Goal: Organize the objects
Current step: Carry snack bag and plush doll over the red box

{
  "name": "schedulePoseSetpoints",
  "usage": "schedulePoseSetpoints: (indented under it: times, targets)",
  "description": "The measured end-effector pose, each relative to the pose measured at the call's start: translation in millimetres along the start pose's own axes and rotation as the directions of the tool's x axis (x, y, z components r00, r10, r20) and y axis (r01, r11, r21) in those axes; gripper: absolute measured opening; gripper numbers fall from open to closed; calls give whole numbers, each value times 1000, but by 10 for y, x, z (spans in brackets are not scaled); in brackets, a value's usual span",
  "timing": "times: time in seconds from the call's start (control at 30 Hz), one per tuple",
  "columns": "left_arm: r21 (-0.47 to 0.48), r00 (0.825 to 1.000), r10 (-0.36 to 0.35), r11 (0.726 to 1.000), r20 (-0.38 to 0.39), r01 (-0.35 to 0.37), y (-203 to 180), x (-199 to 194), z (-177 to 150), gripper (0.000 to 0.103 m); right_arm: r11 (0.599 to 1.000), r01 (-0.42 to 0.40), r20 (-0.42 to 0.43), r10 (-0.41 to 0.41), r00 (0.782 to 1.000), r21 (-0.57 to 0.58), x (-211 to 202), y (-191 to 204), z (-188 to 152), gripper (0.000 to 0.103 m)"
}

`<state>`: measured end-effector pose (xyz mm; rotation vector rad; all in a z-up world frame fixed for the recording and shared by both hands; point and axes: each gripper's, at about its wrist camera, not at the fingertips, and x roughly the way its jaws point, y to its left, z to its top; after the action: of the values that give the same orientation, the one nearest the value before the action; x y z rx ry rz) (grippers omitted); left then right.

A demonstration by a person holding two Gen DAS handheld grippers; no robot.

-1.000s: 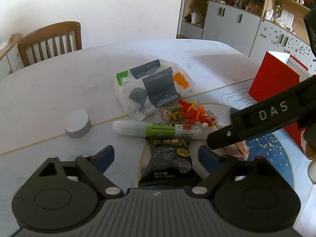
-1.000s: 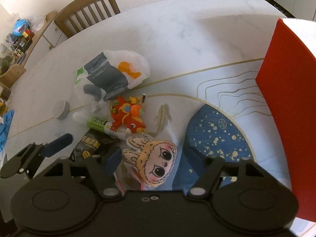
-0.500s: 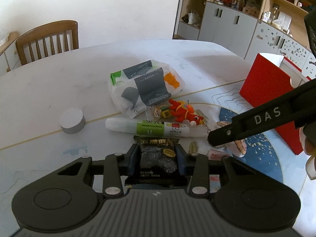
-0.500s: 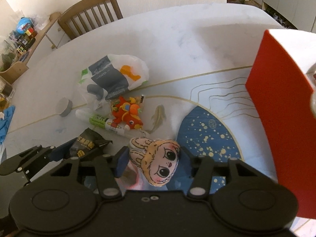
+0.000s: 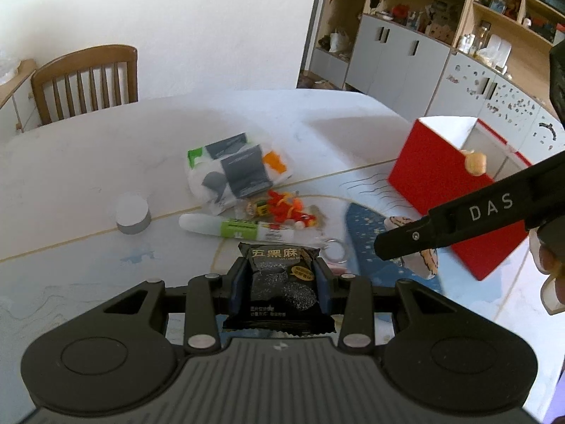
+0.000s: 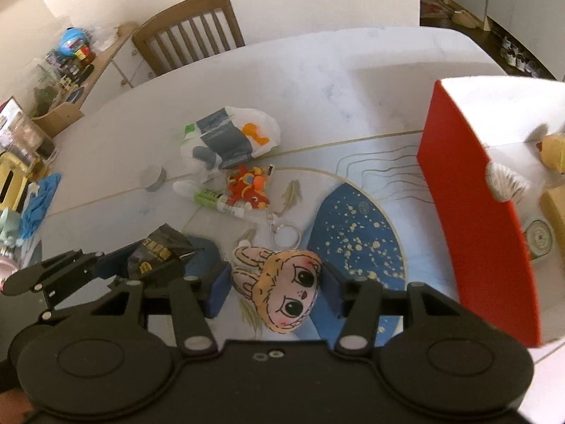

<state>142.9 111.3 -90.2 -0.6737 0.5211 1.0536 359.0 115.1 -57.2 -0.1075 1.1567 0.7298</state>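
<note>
The left gripper (image 5: 280, 284) is clamped on a black snack packet (image 5: 279, 288), the right gripper (image 6: 275, 291) on a plush doll head (image 6: 279, 291), both above the table (image 6: 317, 70). A red toy (image 6: 249, 190), glue tube (image 5: 236, 228) and plastic bag (image 6: 229, 137) lie beyond; the red box (image 6: 469, 212) stands right.

I count, taking red box (image 6: 473, 212) as landmark: one box. Left of box on table (image 6: 317, 67): one plastic bag (image 6: 229, 137), one grey puck (image 6: 153, 178), one white-green tube (image 6: 208, 198), one red plush toy (image 6: 249, 189), one key ring (image 6: 287, 235). Nearer me than box: one black snack packet (image 5: 280, 282), one plush doll face (image 6: 282, 289). Two grippers visible. One wooden chair (image 6: 190, 33) beyond table. Items inside box: unclear count.
</note>
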Motion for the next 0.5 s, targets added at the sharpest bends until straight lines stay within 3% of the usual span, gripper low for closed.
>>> schedulePoseSetpoints:
  times: [0.5]
  targets:
    - [34,998,-62,998,17,61,-638,-314,241,38,997,-28,46,32,998,-77,-725,-400,-42,54]
